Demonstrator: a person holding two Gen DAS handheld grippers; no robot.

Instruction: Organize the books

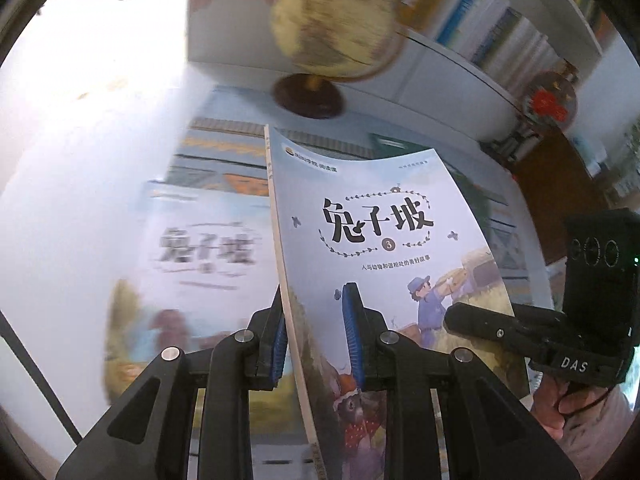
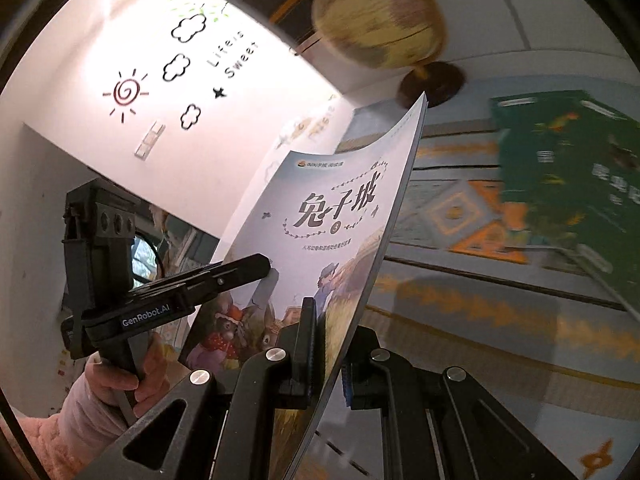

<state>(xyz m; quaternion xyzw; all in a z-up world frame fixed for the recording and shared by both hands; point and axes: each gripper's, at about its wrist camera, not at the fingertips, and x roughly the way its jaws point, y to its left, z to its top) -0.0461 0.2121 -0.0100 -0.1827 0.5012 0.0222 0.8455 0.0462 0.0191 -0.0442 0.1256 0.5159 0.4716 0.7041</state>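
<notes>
Books aren't sorted yet: one thin picture book (image 1: pixel 384 240) is up in the air, pinched near its bottom edge by both grippers, left gripper (image 1: pixel 316 332) by the spine, right gripper (image 2: pixel 328 344) on the other side, jaws narrow & clamped on it. A matching book (image 1: pixel 200 264) lies on the patterned table (image 2: pixel 480 320), a green book (image 2: pixel 568 184) further off near the globe (image 1: pixel 340 24). So at least 3 left to place, I'd judge. Where they should go isn't clear; background's blurred, and the shelf (image 1: pixel 500 32) titles are unreadable.

Pale-blue picture book (image 1: pixel 380 216) held aloft, bowed; its twin (image 1: pixel 200 264) and a green book (image 2: pixel 572 184) lie flat.
</notes>
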